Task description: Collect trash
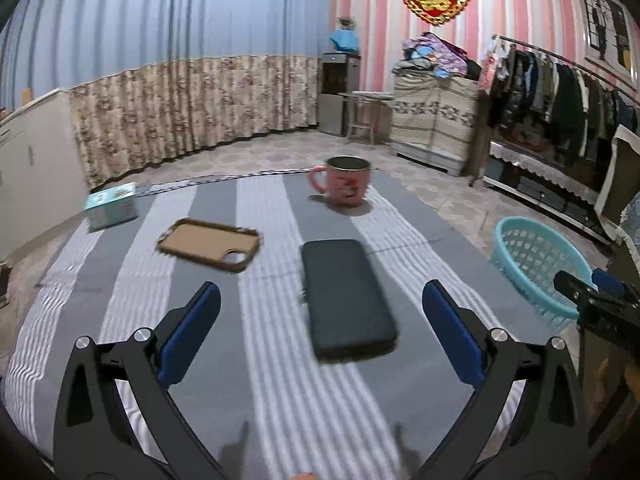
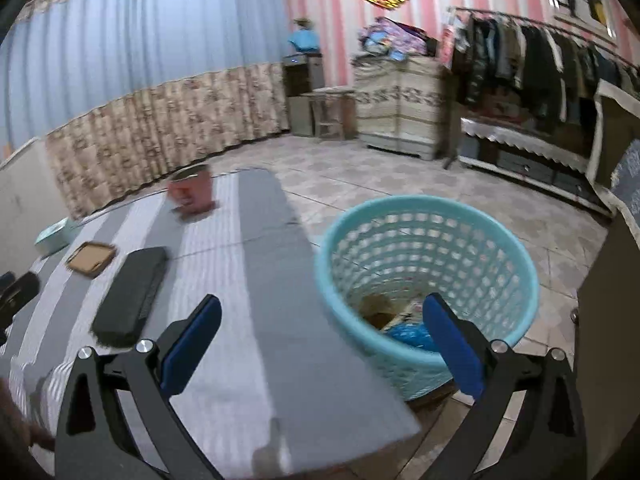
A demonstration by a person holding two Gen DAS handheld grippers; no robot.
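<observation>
Down in the basket [image 2: 426,276] beside the table [image 2: 256,320] lies the trash [image 2: 408,334], blue and brown scraps; my right tongs [image 2: 320,340] hang spread and empty over its rim, my left tongs [image 1: 320,328] released above the phone [image 1: 344,296], near case [image 1: 208,244] and mug [image 1: 346,182]

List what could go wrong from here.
1. The dark phone, brown phone case and pink mug on the striped table are not trash; either open gripper might bin them.
2. The turquoise basket stands hard against the table edge; a swing could tip it.
</observation>
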